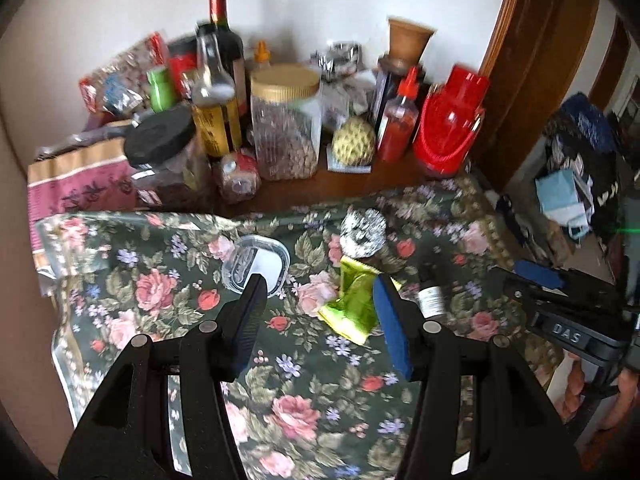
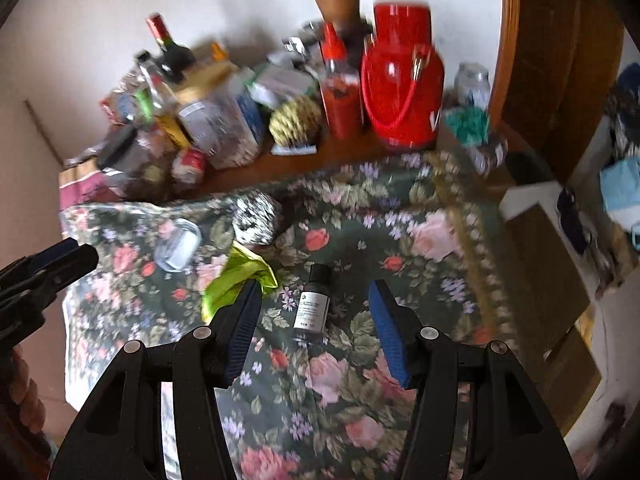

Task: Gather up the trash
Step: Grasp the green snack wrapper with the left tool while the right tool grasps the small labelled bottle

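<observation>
Four loose items lie on the flowered cloth [image 1: 312, 368] covering the front of the desk [image 1: 360, 178].

Item 1: crumpled foil ball [image 1: 363, 231], silver with dark creases, farthest back of the four, near the cloth's rear edge. In the right wrist view it [image 2: 256, 219] sits just behind the green wrapper.

Item 2: green wrapper [image 1: 352, 300], shiny yellow-green, flattened and creased, corners curled. It lies just in front of the foil ball, touching or nearly so; I cannot tell which.

Item 3: small dark bottle [image 2: 311, 305], lying on its side, black cap pointing away from the camera, pale label with small print, too blurred to read. It lies just right of the wrapper.

Item 4: clear plastic lid [image 1: 256, 264], shallow, rounded corners, left of the wrapper and apart from it.

Left tongs [image 1: 318, 312]: spread, nothing between the blue pads; in this view the wrapper shows in the gap, beyond the tips. Right tongs [image 2: 314, 312]: spread, empty; the bottle shows in the gap below them, no pad touching it. The left tongs also show at the left edge of the right wrist view.

Back of the desk, off the cloth: a red jug [image 1: 450, 120], a red sauce bottle [image 1: 398, 124], a big clear jar [image 1: 286, 124] with a tan lid, a wine bottle [image 1: 226, 40]. Both views are motion-blurred.
</observation>
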The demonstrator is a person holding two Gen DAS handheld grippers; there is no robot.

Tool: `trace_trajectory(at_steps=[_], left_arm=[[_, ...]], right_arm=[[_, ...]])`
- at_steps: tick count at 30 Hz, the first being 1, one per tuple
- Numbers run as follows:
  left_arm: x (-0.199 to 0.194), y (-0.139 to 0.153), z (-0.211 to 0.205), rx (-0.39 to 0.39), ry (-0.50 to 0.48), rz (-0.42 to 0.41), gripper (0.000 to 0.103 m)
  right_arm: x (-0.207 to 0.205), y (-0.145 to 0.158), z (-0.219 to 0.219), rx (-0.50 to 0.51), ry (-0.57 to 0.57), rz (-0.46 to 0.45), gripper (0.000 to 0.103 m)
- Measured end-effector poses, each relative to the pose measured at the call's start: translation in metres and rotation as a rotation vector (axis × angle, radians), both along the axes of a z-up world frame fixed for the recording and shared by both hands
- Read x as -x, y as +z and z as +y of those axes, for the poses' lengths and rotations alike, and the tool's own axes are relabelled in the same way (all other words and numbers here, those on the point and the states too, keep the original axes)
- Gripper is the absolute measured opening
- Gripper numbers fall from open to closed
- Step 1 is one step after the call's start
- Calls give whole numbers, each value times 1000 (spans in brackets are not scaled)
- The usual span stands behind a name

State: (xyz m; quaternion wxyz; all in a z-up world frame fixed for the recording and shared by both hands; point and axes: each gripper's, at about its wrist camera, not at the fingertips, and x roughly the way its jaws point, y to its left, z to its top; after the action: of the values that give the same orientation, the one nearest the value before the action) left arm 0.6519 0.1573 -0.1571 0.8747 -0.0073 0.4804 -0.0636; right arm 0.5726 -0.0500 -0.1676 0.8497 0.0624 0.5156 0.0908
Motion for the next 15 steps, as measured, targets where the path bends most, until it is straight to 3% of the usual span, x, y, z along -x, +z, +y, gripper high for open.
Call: trace_trajectory(at_steps=[4, 8, 15], left_arm=[[-20, -30, 3, 19, -16, 64, 54], [-34, -58, 2, 45, -29, 129, 54], [-46, -91, -14, 71, -91, 218, 54]], right_arm=[[-15, -39, 7, -8, -16, 85, 51], [-24, -68, 12, -16, -7, 155, 42], [-26, -88, 24, 5, 59, 196, 32]])
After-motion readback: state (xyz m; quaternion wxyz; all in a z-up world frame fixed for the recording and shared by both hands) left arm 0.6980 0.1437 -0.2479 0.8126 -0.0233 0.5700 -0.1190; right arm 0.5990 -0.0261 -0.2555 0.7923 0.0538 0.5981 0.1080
